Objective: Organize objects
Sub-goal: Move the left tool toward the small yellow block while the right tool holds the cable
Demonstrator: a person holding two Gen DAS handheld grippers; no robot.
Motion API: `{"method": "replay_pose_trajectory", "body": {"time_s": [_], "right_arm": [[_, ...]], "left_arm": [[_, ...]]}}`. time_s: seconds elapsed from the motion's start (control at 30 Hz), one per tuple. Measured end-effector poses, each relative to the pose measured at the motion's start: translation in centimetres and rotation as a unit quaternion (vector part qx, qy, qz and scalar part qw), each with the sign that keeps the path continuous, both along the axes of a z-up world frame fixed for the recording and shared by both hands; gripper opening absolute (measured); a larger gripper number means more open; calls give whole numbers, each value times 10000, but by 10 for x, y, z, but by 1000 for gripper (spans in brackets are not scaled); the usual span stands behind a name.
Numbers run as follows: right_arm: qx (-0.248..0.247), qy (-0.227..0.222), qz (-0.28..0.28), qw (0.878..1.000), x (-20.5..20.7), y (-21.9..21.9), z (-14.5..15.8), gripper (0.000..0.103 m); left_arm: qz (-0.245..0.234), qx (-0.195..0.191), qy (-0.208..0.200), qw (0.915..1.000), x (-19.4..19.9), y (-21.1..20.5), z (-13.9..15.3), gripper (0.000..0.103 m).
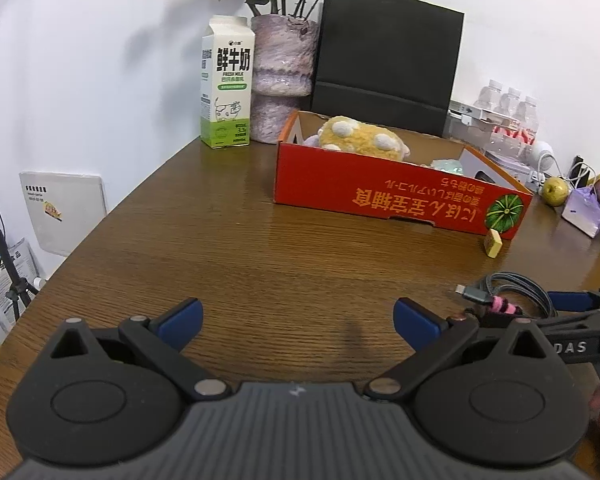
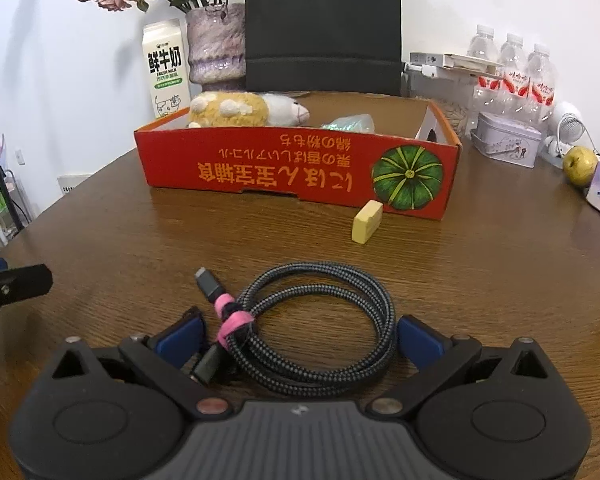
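Left gripper: spread wide, nothing held, bare table beneath.
Right gripper: spread wide, coiled cable bracketed near the front edge, not clamped.
Risk: loops could be splayed or slipped by a partial pinch.
Red box: set toward the far edge.
Room: white wall behind.

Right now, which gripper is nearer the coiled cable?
Right. The right gripper has its open jaws either side of the coiled cable; the left gripper is open over bare table, with the cable off to its right.
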State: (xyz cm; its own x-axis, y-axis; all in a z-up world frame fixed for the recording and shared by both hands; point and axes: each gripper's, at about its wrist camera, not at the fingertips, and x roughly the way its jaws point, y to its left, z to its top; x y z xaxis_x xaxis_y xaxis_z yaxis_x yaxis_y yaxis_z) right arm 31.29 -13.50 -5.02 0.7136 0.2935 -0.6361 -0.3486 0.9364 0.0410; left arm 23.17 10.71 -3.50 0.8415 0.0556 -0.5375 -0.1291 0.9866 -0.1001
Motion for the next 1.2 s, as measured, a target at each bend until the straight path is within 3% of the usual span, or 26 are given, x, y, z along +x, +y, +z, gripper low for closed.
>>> {"method": "replay_pose_trajectory", "body": {"time_s": [0.23,0.4,0.83,1.2], "right_arm": [[-95,-1,103,9999,-1,5,0,103],[169,-63,167,9997,-5,-2,3,94],[119,-332,222,9991,-18,-10,9,93],[248,-477,43,9985,-17,-54,15,93]], "left_arm": [[-10,-12,30,10000,-1,-1,-2,103],[33,-31,76,10000,0,0,-4,103],[104,1,128,9999,2,-1,-7,103],[-119,83,152,9998,6,-47,-8,103]]}}
